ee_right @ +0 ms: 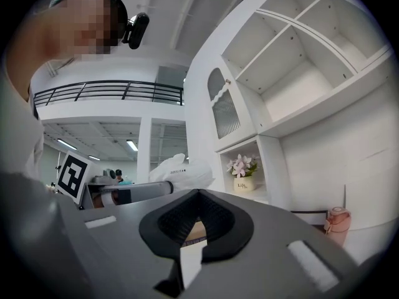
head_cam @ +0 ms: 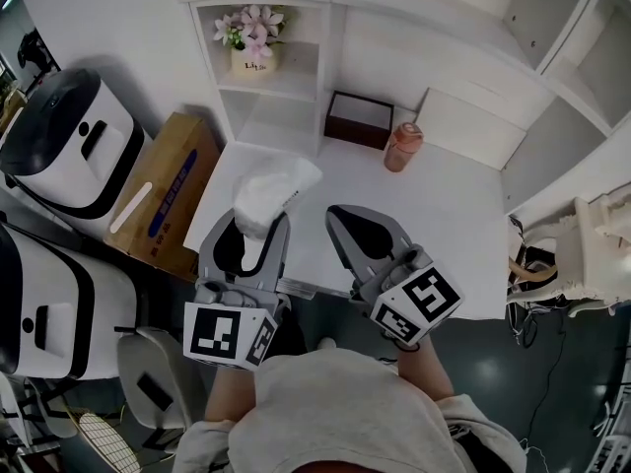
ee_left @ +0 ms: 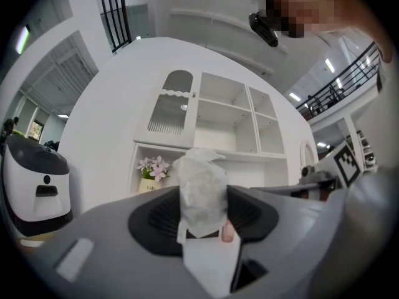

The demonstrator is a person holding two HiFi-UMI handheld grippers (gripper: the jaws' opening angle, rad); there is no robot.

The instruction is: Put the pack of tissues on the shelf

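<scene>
My left gripper [head_cam: 256, 227] is shut on the white pack of tissues [head_cam: 272, 191], which sticks out forward past the jaws over the near left part of the white table [head_cam: 463, 225]. In the left gripper view the pack [ee_left: 201, 189] stands between the dark pads [ee_left: 156, 220], with the white shelf unit [ee_left: 221, 120] behind it. The shelf [head_cam: 281, 82] rises at the table's far side. My right gripper [head_cam: 347, 217] hovers beside the left one, jaws shut with nothing in them [ee_right: 198, 197]. From the right gripper view the pack [ee_right: 182, 170] shows at left.
A pot of pink flowers [head_cam: 253, 39] stands in a shelf compartment. A dark box [head_cam: 358, 118] and a pink bottle [head_cam: 402, 147] sit at the back of the table. A cardboard box [head_cam: 163, 193] and white machines [head_cam: 69, 141] stand at the left.
</scene>
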